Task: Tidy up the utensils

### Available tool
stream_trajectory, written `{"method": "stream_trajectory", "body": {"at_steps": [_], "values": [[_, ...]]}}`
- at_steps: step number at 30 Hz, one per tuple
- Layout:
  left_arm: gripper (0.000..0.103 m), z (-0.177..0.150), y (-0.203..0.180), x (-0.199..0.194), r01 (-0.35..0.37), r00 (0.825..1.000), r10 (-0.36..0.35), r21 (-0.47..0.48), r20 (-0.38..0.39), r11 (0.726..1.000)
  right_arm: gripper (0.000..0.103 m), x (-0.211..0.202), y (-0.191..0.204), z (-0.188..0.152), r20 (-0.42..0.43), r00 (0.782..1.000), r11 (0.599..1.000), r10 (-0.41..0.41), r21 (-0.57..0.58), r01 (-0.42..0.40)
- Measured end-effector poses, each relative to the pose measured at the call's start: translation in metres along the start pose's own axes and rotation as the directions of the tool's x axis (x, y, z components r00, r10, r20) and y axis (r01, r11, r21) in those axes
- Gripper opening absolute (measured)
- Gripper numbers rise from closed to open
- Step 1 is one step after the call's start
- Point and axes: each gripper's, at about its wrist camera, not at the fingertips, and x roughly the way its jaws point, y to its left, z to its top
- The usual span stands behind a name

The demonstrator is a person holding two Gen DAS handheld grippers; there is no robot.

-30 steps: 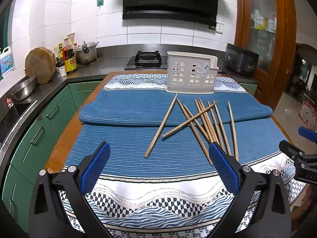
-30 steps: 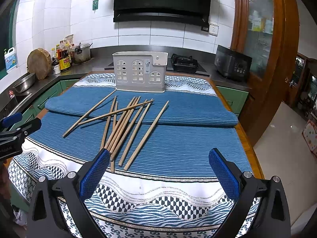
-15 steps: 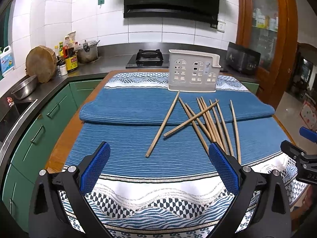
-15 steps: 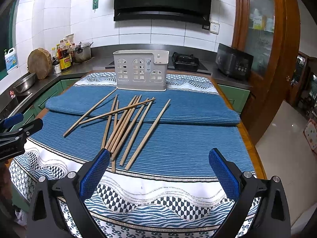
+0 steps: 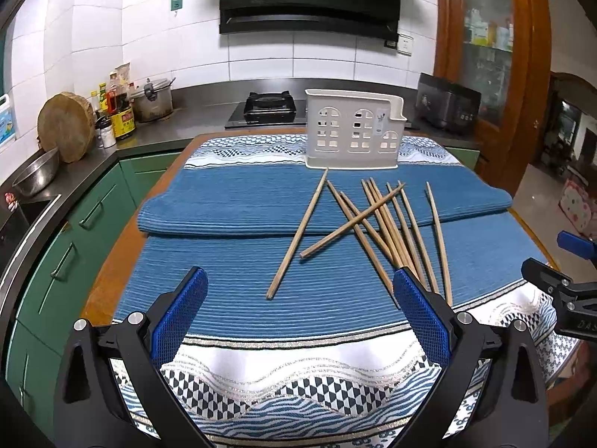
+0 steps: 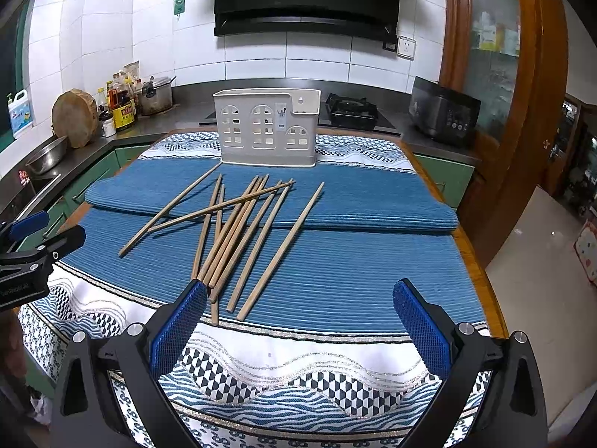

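Wooden chopsticks (image 5: 377,224) scattered on blue cloth (image 5: 231,201) ahead of both pairs of fingers, white holder (image 5: 354,134) beyond, left gripper (image 5: 298,298) wide, right gripper (image 6: 298,310) wide, both empty.

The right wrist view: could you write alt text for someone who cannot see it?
Wooden chopsticks lie scattered on a blue striped mat, a white slotted holder standing behind them. The right gripper, blue-padded fingers open, hovers empty in front.

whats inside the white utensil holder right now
No chopsticks stick out above the rim of the white utensil holder; all lie on the blue mat. Its walls hide the bottom.
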Motion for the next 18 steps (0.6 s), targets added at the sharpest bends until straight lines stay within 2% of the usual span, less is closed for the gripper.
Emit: {"method": "stream_trajectory", "body": {"at_steps": [9, 12, 18], "values": [[0.097, 0.007, -0.005, 0.020, 0.070, 0.998, -0.069, 0.078, -0.010, 0.995, 0.097, 0.009, 0.000, 0.000, -0.012, 1.000, 1.000, 0.006, 0.001, -0.006], [0.090, 0.013, -0.006, 0.034, 0.119, 0.993, -0.116, 0.098, -0.033, 0.988, 0.097, 0.015, -0.001, -0.001, -0.023, 1.000, 1.000, 0.011, 0.004, -0.011], [0.076, 0.021, -0.009, 0.065, 0.157, 0.986, -0.145, 0.153, -0.084, 0.976, 0.097, 0.028, -0.005, 0.000, -0.045, 0.999, 1.000, 0.018, 0.014, -0.017]]}}
